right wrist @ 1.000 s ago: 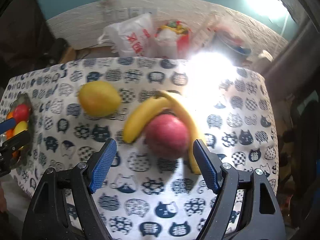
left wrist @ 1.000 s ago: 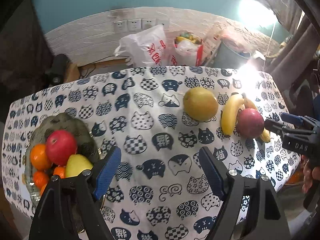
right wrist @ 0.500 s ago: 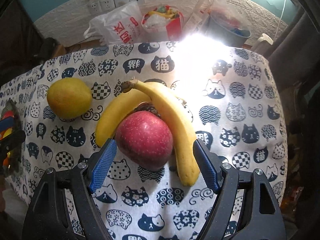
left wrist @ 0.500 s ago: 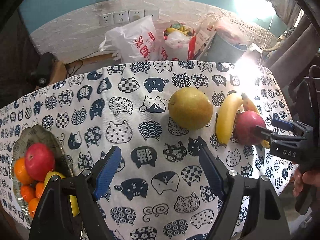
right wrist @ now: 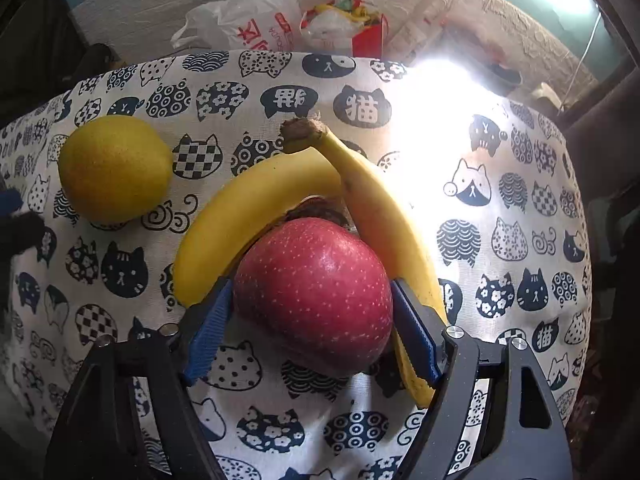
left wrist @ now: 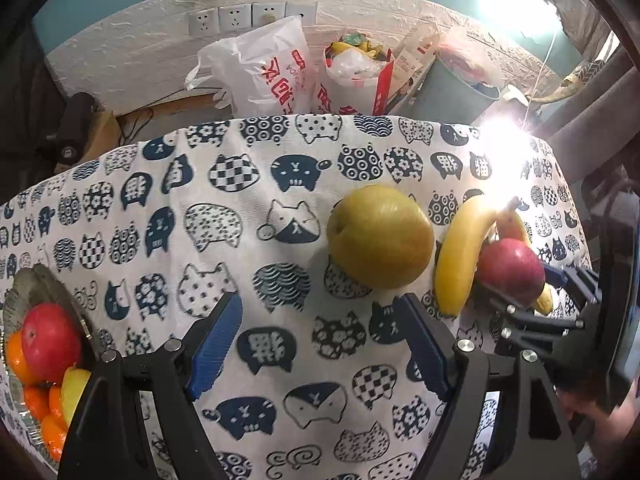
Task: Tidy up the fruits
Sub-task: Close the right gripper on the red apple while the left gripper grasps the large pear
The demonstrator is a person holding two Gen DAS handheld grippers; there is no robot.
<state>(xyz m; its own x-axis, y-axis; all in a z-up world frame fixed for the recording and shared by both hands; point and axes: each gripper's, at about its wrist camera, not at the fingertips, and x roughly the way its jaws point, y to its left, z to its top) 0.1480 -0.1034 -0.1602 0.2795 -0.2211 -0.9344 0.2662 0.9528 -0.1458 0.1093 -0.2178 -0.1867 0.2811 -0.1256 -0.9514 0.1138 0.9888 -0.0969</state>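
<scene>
A red apple (right wrist: 312, 292) lies on the cat-print tablecloth (right wrist: 500, 240), nestled inside two joined bananas (right wrist: 248, 216). My right gripper (right wrist: 312, 292) points steeply down around the apple. Its jaws are closing, with a blue pad close at each side of the fruit. A yellow-green pear (left wrist: 380, 236) lies left of the bananas (left wrist: 460, 252). My left gripper (left wrist: 318, 312) hangs open over bare cloth just in front of the pear, nothing between its pads. At the far left, a grey bowl (left wrist: 40, 284) holds a red apple (left wrist: 50, 340), oranges and a yellow fruit.
Behind the table's far edge stand a white plastic bag (left wrist: 264, 76), a red-and-white bag (left wrist: 352, 76) stuffed with wrappers and a grey bin (left wrist: 452, 96). Wall sockets (left wrist: 236, 18) sit above them. Strong glare (right wrist: 436, 112) washes out the cloth at back right. A hand (left wrist: 600, 420) shows at lower right.
Both grippers have sunk toward the table. The right one came down around the red apple. The left one drifted right toward the pear, leaving the bowl at the frame's left edge.
</scene>
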